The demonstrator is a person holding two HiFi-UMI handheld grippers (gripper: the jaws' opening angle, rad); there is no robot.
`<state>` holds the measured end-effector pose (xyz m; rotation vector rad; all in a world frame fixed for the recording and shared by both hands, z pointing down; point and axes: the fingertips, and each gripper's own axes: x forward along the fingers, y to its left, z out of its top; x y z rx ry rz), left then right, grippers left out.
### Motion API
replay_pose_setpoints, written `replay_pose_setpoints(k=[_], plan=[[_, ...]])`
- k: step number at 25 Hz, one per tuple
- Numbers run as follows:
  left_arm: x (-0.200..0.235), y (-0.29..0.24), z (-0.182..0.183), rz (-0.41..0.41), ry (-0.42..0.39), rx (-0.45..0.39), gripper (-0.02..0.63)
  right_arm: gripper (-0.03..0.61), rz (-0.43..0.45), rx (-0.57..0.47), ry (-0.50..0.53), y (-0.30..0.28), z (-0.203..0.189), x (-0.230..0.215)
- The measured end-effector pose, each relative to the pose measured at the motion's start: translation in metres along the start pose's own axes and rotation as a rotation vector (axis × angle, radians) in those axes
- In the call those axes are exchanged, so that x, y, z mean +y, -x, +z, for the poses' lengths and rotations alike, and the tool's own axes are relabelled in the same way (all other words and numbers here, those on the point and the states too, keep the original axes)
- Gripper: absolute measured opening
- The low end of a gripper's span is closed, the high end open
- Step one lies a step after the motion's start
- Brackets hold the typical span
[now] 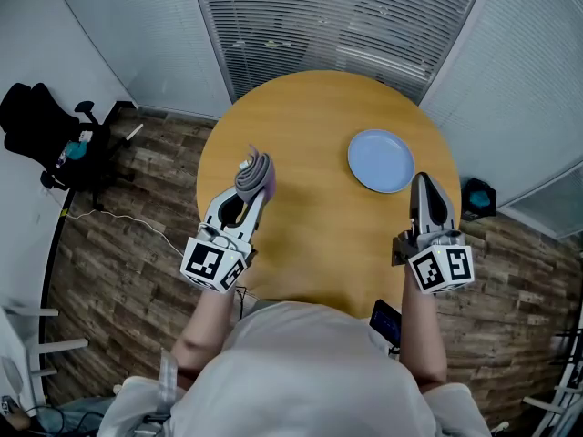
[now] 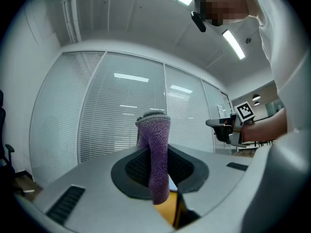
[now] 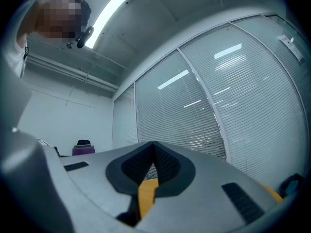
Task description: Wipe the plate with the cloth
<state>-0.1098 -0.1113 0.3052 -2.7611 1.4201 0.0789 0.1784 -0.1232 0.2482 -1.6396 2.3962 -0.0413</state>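
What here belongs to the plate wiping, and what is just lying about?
For the job:
- blue plate
- purple cloth, clamped in the left gripper
- right gripper, shut and empty
- round wooden table

Lying about:
- black office chair
- teal-and-black object on the floor

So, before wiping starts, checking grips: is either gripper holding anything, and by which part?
Left gripper pinches the purple knitted cloth by its lower part, the rest sticking past the tips. Right gripper: shut, empty.

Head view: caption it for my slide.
Left gripper holds a purple knitted cloth over the round wooden table; right gripper, shut and empty, near the pale-blue round plate.
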Motion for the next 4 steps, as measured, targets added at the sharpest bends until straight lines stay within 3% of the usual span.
replay_pose_setpoints(k=[4], plan=[[0.0, 0.001, 0.0008, 0.005, 0.001, -0.014, 0.069, 0.02, -0.003, 0.001, 0.002, 0.0021, -0.0026, -0.0012]])
